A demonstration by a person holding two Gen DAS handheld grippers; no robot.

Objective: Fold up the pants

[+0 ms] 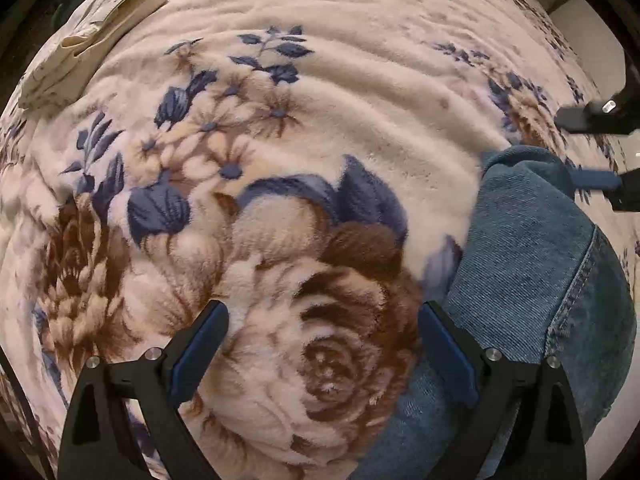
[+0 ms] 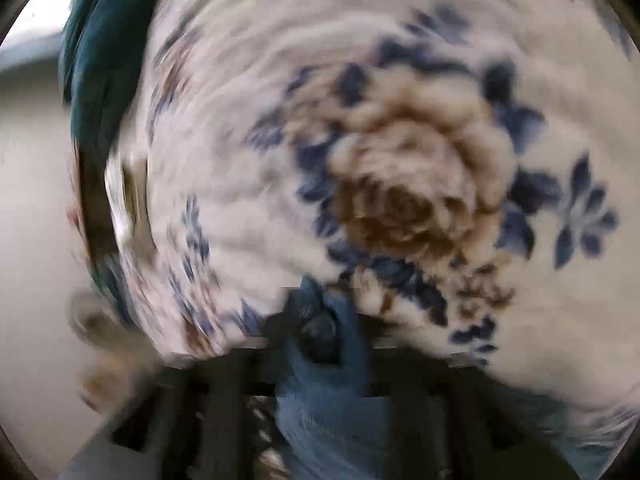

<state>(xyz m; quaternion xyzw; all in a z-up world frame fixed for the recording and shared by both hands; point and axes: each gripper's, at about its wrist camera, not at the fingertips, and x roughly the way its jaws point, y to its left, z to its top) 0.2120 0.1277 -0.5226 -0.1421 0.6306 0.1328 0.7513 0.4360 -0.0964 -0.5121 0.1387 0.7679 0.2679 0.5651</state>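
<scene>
Blue denim pants (image 1: 532, 264) lie on the floral blanket at the right of the left wrist view, running from the lower edge up to a bunched end. My left gripper (image 1: 322, 328) is open and empty over the blanket, its right finger (image 1: 448, 344) at the denim's edge. My right gripper (image 1: 588, 152) shows at the far right of that view, at the bunched end of the pants. The right wrist view is blurred; my right gripper (image 2: 320, 332) is shut on a bunch of the denim (image 2: 332, 400).
A cream, brown and blue floral fleece blanket (image 1: 320, 100) covers the bed. A folded pale cloth (image 1: 84, 44) lies at its upper left. In the right wrist view, dark green fabric (image 2: 96, 68) runs along the blanket's left edge, with pale floor beyond.
</scene>
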